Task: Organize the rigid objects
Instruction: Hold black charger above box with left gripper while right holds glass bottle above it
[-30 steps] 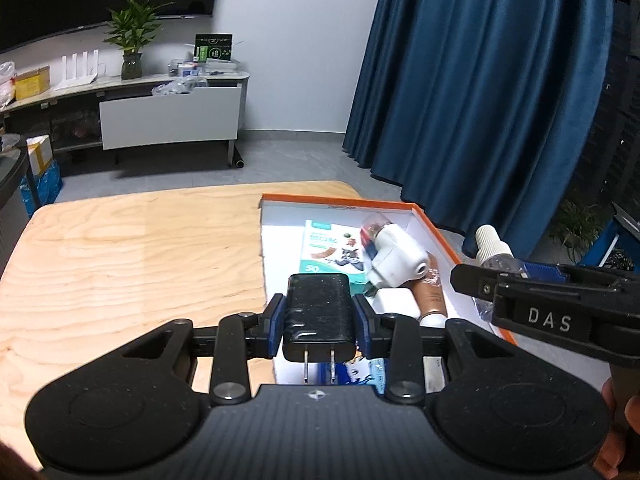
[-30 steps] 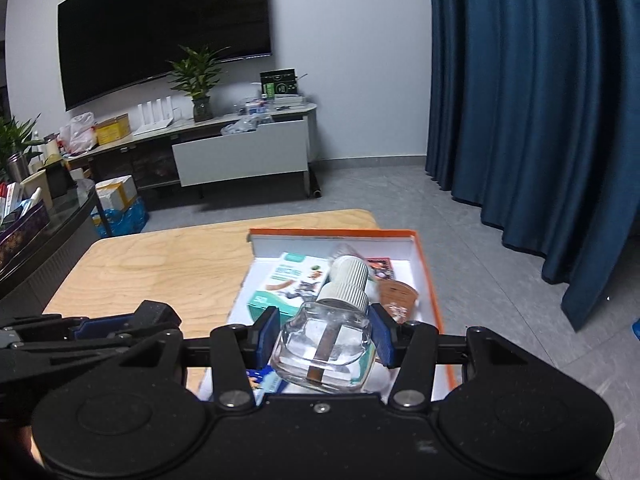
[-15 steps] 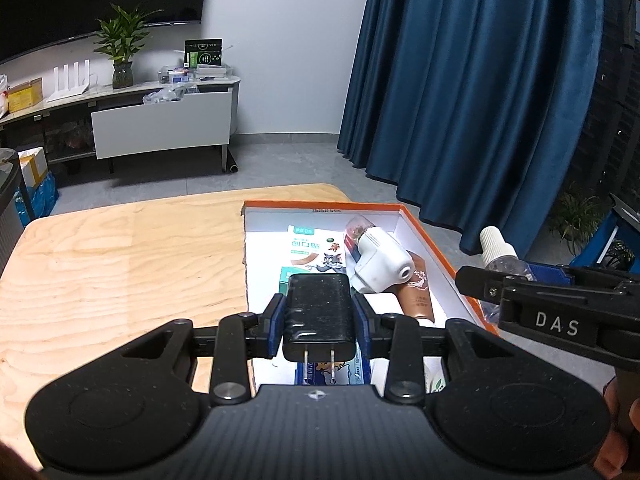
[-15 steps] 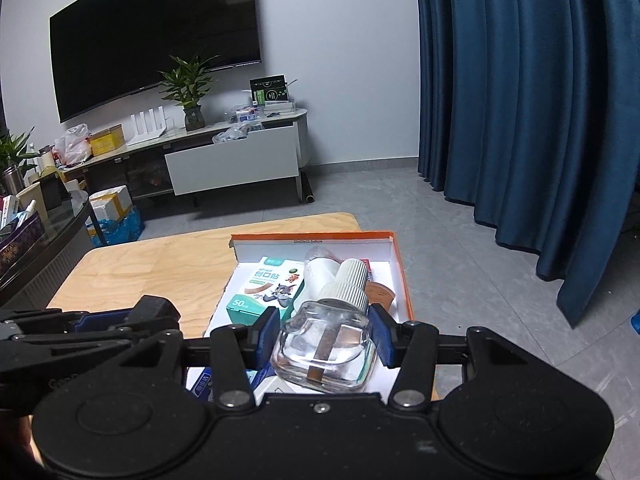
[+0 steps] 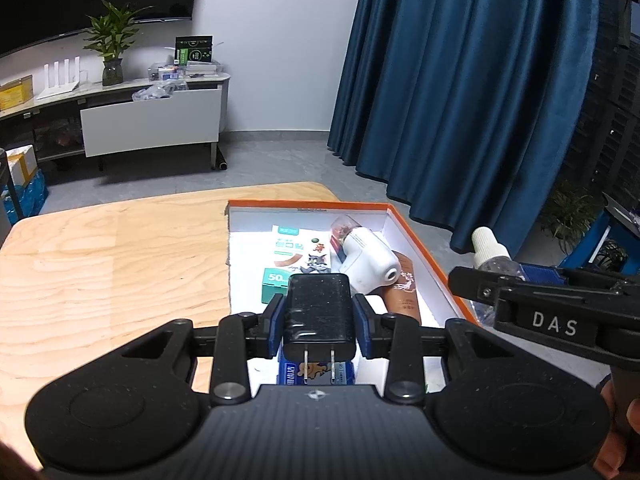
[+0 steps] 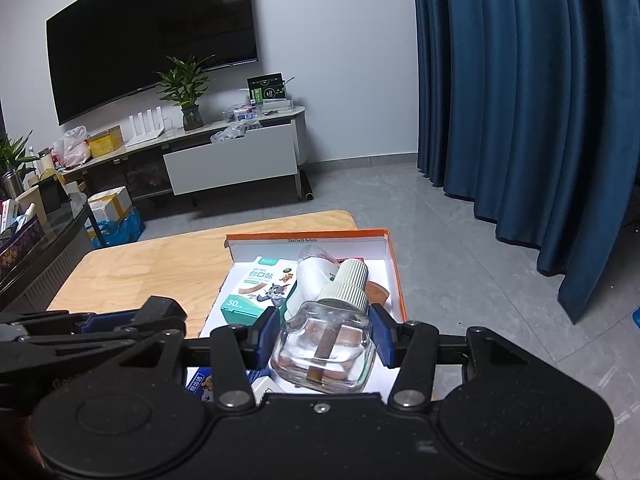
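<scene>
The left gripper [image 5: 319, 314] is clamped on a black charger [image 5: 319, 312], its blue pads pressing both sides and its two metal prongs pointing back toward the camera. The right gripper [image 6: 322, 334] is clamped on a clear glass bottle [image 6: 324, 350] with a ribbed white cap [image 6: 348, 284], tilted away from the camera. Both are held above the near end of an orange-edged box [image 5: 416, 236] that sits on the wooden table [image 5: 100, 264]. Inside the box lie a teal carton [image 5: 296, 260], a white device [image 5: 368, 260] and a brown tube [image 5: 404, 284]. Beyond stand a blue curtain [image 5: 460, 100] and a cabinet [image 5: 152, 120] with a plant [image 5: 112, 40].
</scene>
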Tool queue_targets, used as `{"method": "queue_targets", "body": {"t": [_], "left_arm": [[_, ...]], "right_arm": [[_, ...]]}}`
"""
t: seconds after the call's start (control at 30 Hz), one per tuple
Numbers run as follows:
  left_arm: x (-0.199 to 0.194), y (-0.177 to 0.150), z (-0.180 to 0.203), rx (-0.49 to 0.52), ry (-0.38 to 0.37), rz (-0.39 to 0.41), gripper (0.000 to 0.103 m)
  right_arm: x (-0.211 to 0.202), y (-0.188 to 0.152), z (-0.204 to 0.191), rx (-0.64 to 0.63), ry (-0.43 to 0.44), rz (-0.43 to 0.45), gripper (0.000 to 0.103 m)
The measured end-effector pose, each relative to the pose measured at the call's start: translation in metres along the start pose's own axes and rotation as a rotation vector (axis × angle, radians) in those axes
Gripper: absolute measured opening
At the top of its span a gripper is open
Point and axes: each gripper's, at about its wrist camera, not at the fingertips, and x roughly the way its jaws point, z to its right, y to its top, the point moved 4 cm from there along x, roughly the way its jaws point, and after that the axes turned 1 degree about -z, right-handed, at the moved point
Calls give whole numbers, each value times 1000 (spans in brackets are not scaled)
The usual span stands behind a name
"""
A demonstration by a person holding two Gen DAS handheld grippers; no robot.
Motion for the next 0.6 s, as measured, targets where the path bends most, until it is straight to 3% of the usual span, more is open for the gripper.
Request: {"method": "queue_targets", "body": {"t": [0.6], "left_arm": [[4,1,1,-6,16,-10,37]], "right_arm": [[5,1,-3,-10,5,-4,59]]}}
